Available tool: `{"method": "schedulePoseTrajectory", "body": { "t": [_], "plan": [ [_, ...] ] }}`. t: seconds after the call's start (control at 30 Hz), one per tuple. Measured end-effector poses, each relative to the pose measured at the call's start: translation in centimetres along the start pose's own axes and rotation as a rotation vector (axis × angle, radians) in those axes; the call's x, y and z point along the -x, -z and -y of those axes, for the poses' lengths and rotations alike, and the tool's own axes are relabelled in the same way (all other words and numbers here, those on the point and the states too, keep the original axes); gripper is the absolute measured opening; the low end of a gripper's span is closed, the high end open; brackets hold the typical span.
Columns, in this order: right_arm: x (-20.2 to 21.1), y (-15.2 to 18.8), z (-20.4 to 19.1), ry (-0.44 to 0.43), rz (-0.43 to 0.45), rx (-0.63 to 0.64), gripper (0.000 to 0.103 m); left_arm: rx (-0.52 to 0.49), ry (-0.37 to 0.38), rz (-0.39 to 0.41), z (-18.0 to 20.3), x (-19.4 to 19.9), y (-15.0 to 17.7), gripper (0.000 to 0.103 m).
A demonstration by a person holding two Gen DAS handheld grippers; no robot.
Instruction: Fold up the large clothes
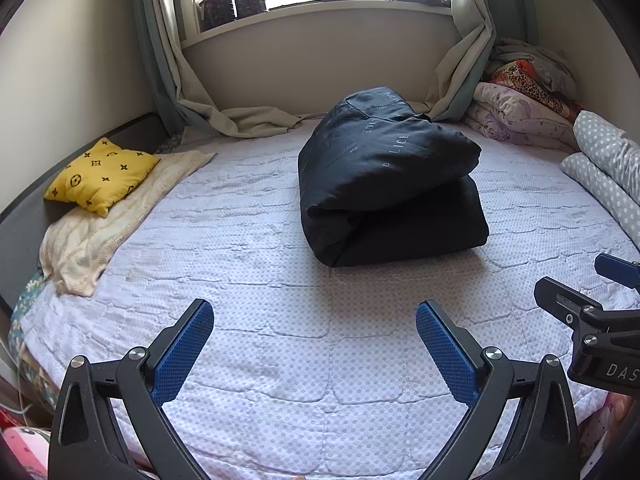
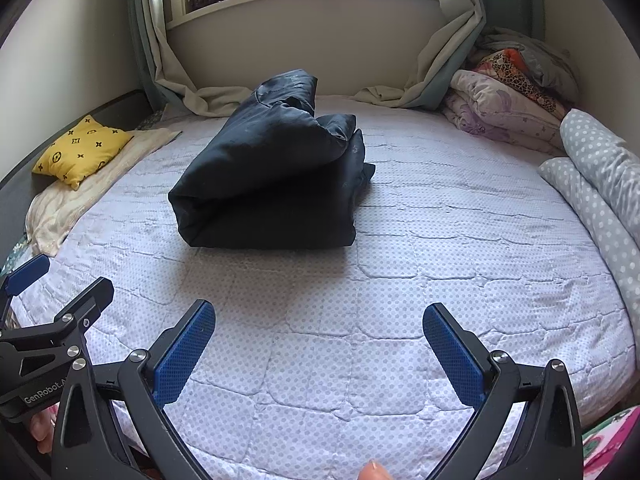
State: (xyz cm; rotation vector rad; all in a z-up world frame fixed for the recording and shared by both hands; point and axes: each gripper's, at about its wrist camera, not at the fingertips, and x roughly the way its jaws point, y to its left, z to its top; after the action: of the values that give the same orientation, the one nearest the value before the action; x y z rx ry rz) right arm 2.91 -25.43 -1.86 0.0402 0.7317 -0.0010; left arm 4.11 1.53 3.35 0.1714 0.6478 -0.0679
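A large dark navy garment (image 1: 384, 184) lies folded into a thick bundle on the middle of the white quilted bed (image 1: 280, 352); it also shows in the right wrist view (image 2: 272, 184). My left gripper (image 1: 314, 312) is open and empty, above the bed's near part, well short of the bundle. My right gripper (image 2: 319, 314) is open and empty, also short of the bundle, which lies ahead and to its left. The right gripper shows at the right edge of the left wrist view (image 1: 588, 292), and the left gripper at the left edge of the right wrist view (image 2: 60, 280).
A yellow patterned pillow (image 1: 100, 176) lies on a cream blanket (image 1: 104, 224) at the left. Folded quilts (image 1: 520, 96) and a grey dotted duvet (image 1: 608, 168) are stacked at the right. Curtains (image 1: 224, 116) drape onto the bed's far edge under a window sill with jars (image 1: 234, 0).
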Motion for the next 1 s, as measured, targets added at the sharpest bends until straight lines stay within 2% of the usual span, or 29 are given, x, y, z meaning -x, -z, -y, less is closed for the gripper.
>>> {"method": "schedulePoseTrajectory", "body": {
  "t": [1.0],
  "plan": [
    [-0.09,0.17,0.3,-0.025,-0.009,-0.019,0.103,-0.008,-0.018,0.004,0.01,0.01,0.02,0.103]
  ]
}}
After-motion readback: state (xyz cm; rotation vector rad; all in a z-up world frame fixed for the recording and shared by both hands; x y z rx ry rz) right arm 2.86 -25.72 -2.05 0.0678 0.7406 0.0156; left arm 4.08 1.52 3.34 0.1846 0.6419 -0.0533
